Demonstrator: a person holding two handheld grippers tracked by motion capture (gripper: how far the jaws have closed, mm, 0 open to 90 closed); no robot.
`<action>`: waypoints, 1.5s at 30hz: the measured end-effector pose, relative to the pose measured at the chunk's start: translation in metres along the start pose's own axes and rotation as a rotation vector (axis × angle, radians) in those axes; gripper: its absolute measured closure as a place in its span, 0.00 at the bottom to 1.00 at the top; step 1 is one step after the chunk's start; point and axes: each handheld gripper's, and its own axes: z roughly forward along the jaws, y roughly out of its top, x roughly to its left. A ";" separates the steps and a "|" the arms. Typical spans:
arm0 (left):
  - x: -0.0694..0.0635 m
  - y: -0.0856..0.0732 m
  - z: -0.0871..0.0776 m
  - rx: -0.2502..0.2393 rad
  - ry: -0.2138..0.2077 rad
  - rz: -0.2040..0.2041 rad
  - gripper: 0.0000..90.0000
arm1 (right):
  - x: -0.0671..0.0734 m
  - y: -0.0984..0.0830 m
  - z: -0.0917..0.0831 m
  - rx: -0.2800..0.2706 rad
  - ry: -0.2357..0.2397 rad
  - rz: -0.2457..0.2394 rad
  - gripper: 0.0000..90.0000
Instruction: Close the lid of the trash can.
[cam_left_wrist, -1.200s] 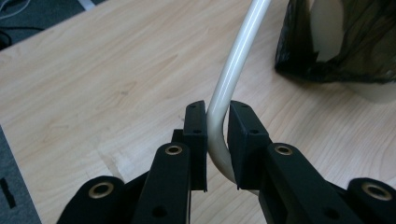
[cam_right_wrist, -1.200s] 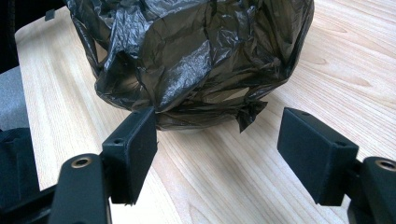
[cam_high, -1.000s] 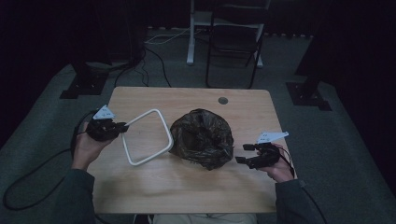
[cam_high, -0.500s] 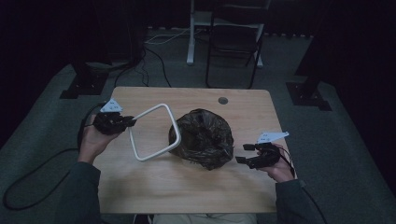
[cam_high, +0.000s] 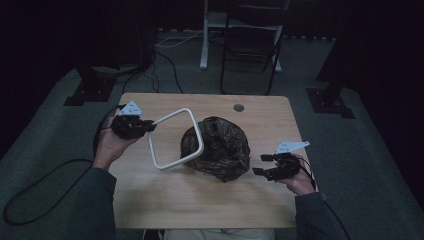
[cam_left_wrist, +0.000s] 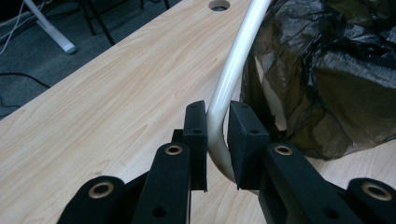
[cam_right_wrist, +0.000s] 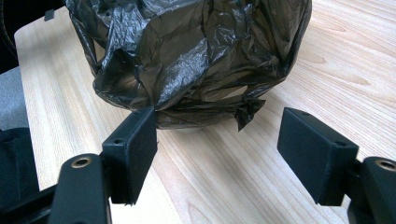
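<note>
High view: left gripper (cam_high: 150, 125) clamped on white square ring (cam_high: 176, 138), ring overlapping black plastic bag (cam_high: 217, 147); right gripper (cam_high: 260, 164) wide open, empty, beside bag on wooden table (cam_high: 165, 200).

High view looks down and forward over the surface (cam_high: 200, 200). Both gripper views sit low and close, facing the bag (cam_high: 217, 147) from opposite sides; all three share it.
</note>
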 end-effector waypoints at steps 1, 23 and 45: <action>0.000 0.002 0.001 0.001 -0.003 0.001 0.87 | 0.000 0.000 0.000 0.000 0.000 0.001 0.31; -0.015 0.040 0.030 -0.013 -0.061 0.055 0.87 | -0.001 -0.001 0.000 0.001 0.003 0.007 0.31; -0.027 0.070 0.072 0.013 -0.112 0.076 0.87 | -0.001 -0.002 -0.002 -0.005 0.002 0.008 0.31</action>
